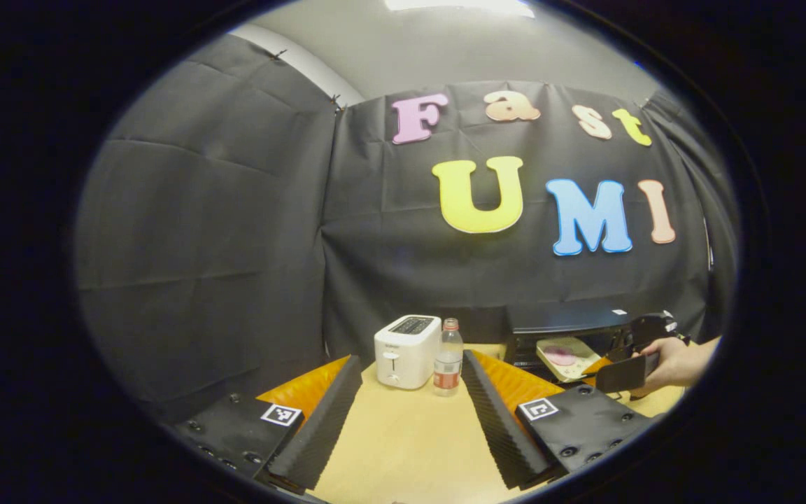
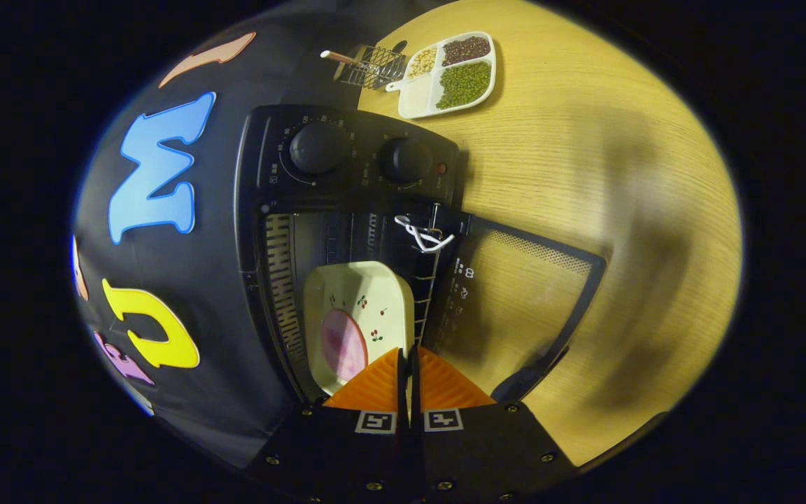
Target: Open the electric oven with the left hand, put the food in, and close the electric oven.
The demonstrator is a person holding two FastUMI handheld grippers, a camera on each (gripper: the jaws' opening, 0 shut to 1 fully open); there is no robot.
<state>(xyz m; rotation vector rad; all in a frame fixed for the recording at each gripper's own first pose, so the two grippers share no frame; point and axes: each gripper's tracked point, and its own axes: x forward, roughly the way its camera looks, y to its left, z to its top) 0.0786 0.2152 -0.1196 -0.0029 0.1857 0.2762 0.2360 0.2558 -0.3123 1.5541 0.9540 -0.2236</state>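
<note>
The black electric oven has two knobs, and its glass door lies folded down open on the table. A cream plate with a pink round of food rests partly inside the oven cavity on the rack. My right gripper is shut on the plate's near rim. In the left gripper view the oven stands at the right with the plate in its mouth, and a hand holds the right gripper at it. My left gripper stands open over the table, well left of the oven.
A white toaster and a clear bottle stand at the back of the wooden table. Beyond the oven lie a divided tray of beans and a small wire rack.
</note>
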